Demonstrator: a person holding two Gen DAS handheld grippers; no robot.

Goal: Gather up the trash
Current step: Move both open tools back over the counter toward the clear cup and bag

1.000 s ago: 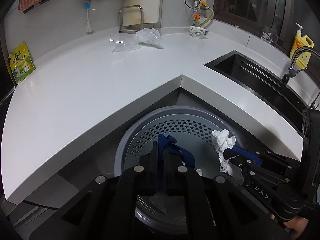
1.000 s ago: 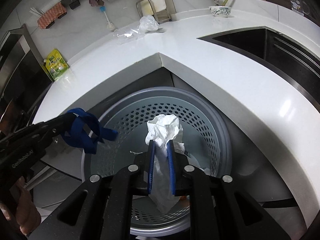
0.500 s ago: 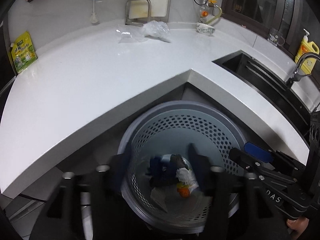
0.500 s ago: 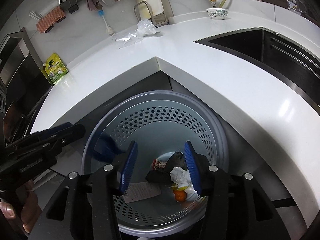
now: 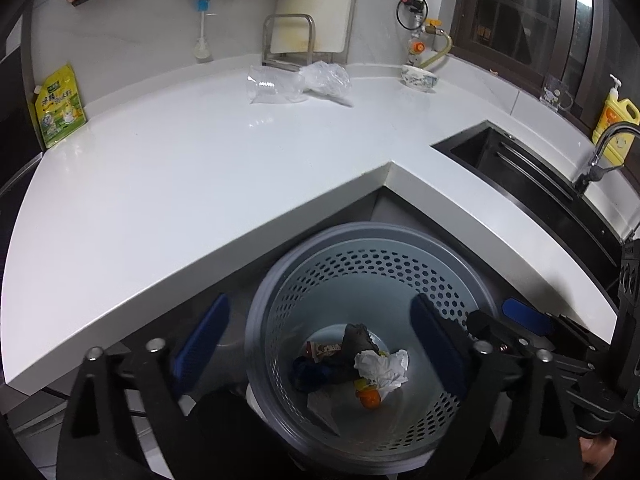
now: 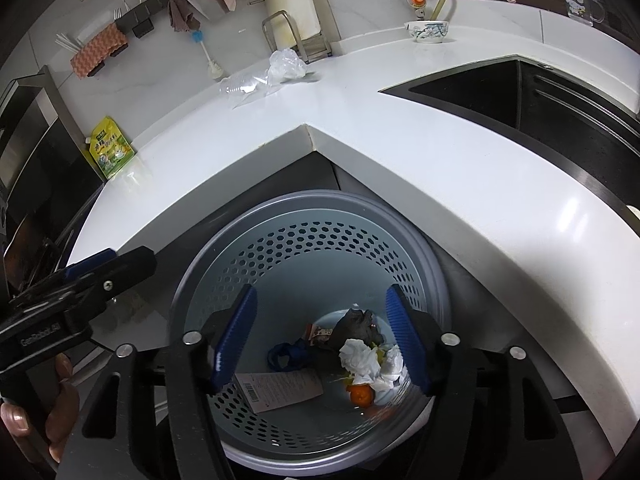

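Note:
A grey perforated bin [image 5: 362,236] [image 6: 312,202] stands below the inner corner of the white counter [image 5: 180,184]. At its bottom lie a crumpled white tissue [image 5: 382,366] [image 6: 360,356], a blue strap [image 5: 316,372] [image 6: 288,354], a dark wrapper [image 5: 358,336], an orange scrap [image 6: 360,394] and a paper tag [image 6: 280,386]. My left gripper [image 5: 320,300] hangs over the bin, its jaws opening wide with nothing between them. Beside it my right gripper [image 6: 320,292] is also opening and holds nothing. On the far counter lie a clear plastic cup [image 5: 272,90] and a crumpled clear bag [image 5: 326,78].
A black sink [image 5: 520,168] with a faucet [image 5: 600,156] is set into the counter at right, with a yellow soap bottle [image 5: 616,120] behind it. A patterned bowl [image 5: 418,76], a metal rack [image 5: 288,40] and a green pouch [image 5: 60,108] stand along the wall.
The left gripper let go of the blue strap and the right let go of the white tissue. Both pieces dropped to the bin's bottom, and both pairs of jaws spread apart.

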